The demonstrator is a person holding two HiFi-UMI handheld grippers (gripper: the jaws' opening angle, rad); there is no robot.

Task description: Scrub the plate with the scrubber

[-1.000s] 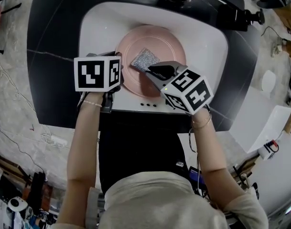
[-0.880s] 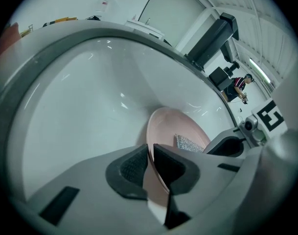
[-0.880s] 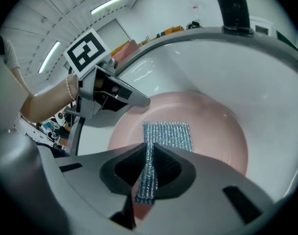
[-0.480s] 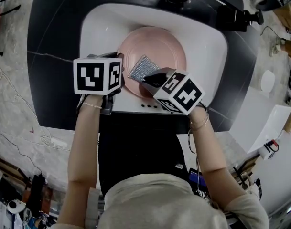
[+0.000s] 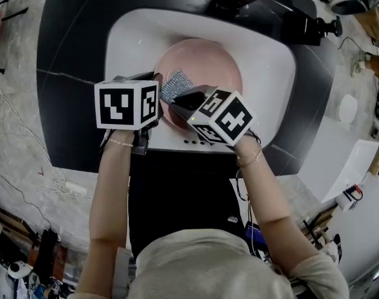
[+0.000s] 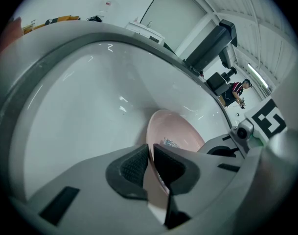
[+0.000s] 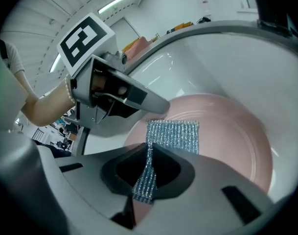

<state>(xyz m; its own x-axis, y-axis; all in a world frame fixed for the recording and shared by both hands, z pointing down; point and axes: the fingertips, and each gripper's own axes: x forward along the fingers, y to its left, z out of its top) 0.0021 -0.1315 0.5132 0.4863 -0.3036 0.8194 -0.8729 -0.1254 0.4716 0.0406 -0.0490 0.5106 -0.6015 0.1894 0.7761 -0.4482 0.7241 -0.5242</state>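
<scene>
Black-and-white square markers cover the cube [image 5: 127, 104] on the left gripper [image 6: 149, 154] and the cube [image 5: 223, 117] on the right gripper [image 7: 149, 148]. In the right gripper view one marker on the left cube shows a blocky shape like a squared letter.

The left gripper's jaws stand only a narrow gap apart, and the left rim of the pink plate [image 5: 211, 61] fills that gap, with a dark ribbed pad on each side of its edge. The right gripper's jaws are pinched together on the near end of the scrubber [image 7: 173, 136], a silvery mesh strip. The strip narrows where the pads squeeze it. Its wider far end spreads flat on the plate's surface.

The plate sits in the middle of a white sink [image 5: 264, 48], which is set into a dark counter [image 5: 71, 73]. The scrubber lies on the left part of the plate, just beside the left gripper's tips. The two grippers are close together at the near-left edge of the plate.
</scene>
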